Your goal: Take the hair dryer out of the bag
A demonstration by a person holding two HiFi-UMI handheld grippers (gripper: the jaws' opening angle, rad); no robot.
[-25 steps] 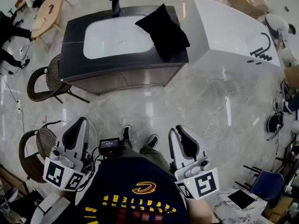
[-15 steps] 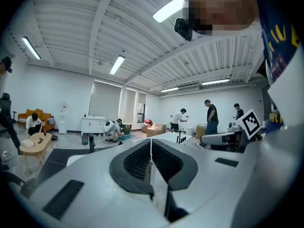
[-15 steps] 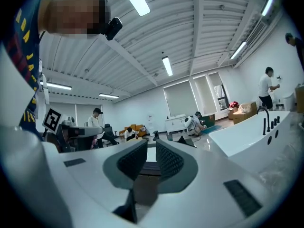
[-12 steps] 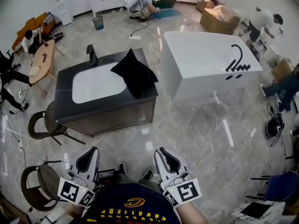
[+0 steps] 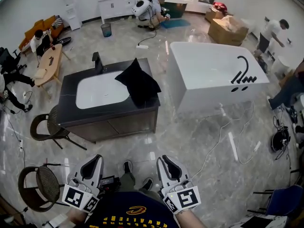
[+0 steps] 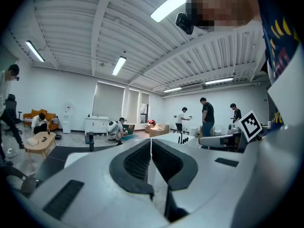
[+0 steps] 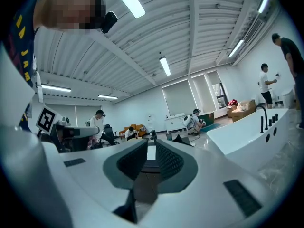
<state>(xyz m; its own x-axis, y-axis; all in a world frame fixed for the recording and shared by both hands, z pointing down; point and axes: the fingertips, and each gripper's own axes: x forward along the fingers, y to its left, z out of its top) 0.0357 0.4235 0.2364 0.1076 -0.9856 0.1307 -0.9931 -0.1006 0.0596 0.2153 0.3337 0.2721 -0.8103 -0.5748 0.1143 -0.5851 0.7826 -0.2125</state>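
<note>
far left: 1 wooden table (image 5: 47, 63) near the wall, with a person sitting beside it.
chairs: 2 on the marble floor (image 5: 156, 134). The chair by the counter (image 5: 46, 123) stands at its left end. The nearer chair (image 5: 40, 186) is just left of the left gripper.
left gripper (image 5: 93, 159): low in the head view, close to the body, pointing toward the counter. Its jaws are clenched pad against pad, with nothing between them.
counter (image 5: 71, 113): a dark top with a white basin (image 5: 102, 91) set into it and a black tap (image 5: 97, 61) at the back edge.
bag (image 5: 138, 82): black, on the right part of the counter, 1 corner sticking up. Its left edge lies over the basin's right rim. It is well apart from both grippers, and what is inside is hidden.
right gripper (image 5: 166, 161): beside the left gripper, pointing the same way. Its jaws are released, with a narrow gap between them and nothing in it.
bathtub (image 5: 204, 96): white, just right of the counter, with a black fitting near its right end.
cable (image 5: 223, 137): pale, trailing over the floor in front of the bathtub.
far right: 1 cardboard box (image 5: 228, 30) behind the bathtub.
</note>
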